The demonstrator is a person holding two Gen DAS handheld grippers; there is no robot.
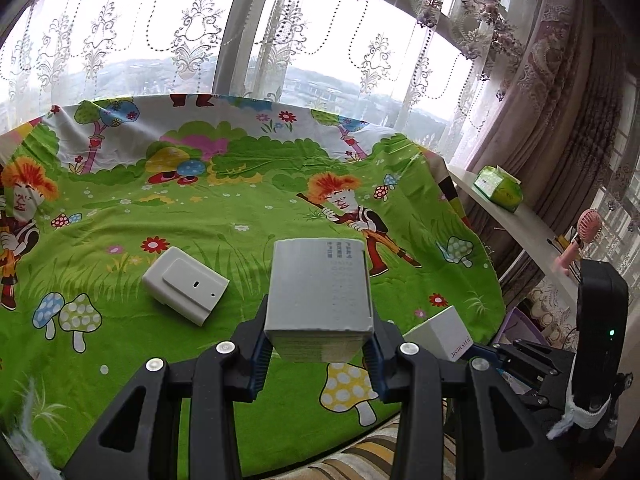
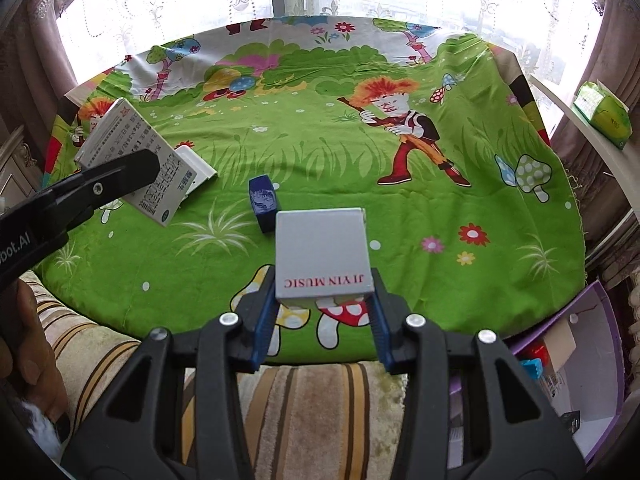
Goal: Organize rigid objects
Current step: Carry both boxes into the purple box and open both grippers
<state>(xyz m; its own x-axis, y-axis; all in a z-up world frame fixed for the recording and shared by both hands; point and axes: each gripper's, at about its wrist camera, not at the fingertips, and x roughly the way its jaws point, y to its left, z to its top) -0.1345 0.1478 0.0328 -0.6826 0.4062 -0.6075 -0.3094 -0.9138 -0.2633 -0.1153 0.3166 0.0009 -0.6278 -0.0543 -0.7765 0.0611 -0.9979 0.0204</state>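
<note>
Both jaws clamped: your left gripper (image 1: 319, 354) on the grey box (image 1: 320, 300), right gripper (image 2: 325, 320) on the music box (image 2: 324, 256); white case (image 1: 185, 285) sits mid-left, nearer your left.

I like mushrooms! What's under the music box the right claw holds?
Under the music box, a red mushroom on the green cloth peeks out. The rest is hidden.

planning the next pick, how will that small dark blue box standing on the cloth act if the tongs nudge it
The small dark blue box stands on a narrow end and already leans, so it would probably tip rather than slide. Its flat faces suggest no rolling. The soft, wrinkled green cloth may catch its bottom edge. It looks rigid and likely light.
</note>
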